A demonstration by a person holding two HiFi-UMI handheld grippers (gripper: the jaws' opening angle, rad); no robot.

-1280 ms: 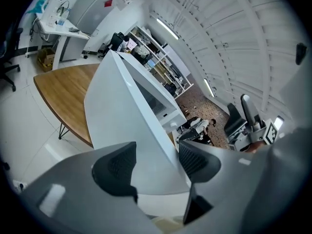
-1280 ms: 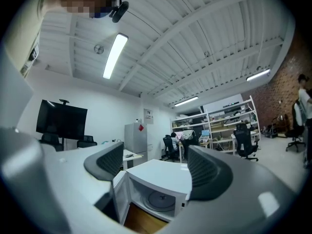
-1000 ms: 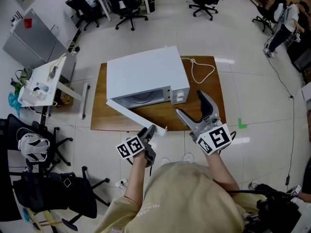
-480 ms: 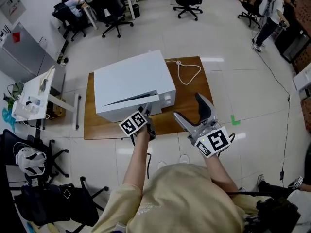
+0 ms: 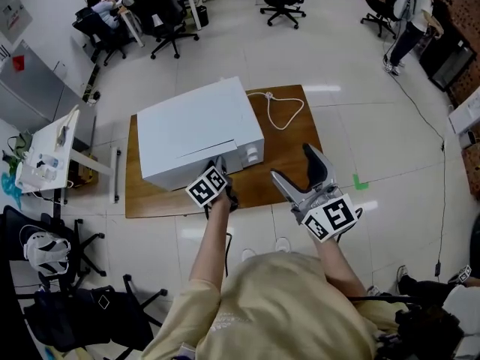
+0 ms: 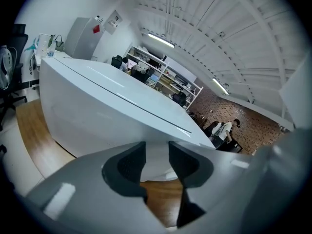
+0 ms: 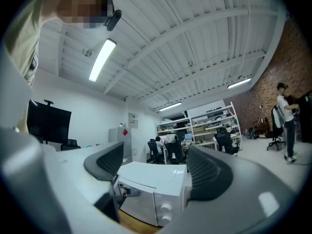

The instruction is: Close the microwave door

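The white microwave [image 5: 196, 130] stands on a low wooden table [image 5: 289, 160] with its door flat against the front. My left gripper [image 5: 222, 168] is at the door's right front edge. In the left gripper view my left gripper [image 6: 157, 152] has its jaws closing to a narrow gap with nothing between them, and the microwave [image 6: 97, 111] fills the space just ahead. My right gripper [image 5: 294, 163] hangs open and empty over the table's front right. In the right gripper view my right gripper [image 7: 156, 165] points slightly upward, and the microwave [image 7: 151, 189] shows its two knobs.
The microwave's white power cord [image 5: 281, 111] lies looped on the table behind it. A small white side table [image 5: 45, 148] and black office chairs [image 5: 52, 291] stand at the left. A green tape mark [image 5: 358, 184] is on the tiled floor at the right.
The microwave door, wide open one second ago, has swung shut against the front. My left gripper moved forward with it up to the door. My right gripper barely shifted.
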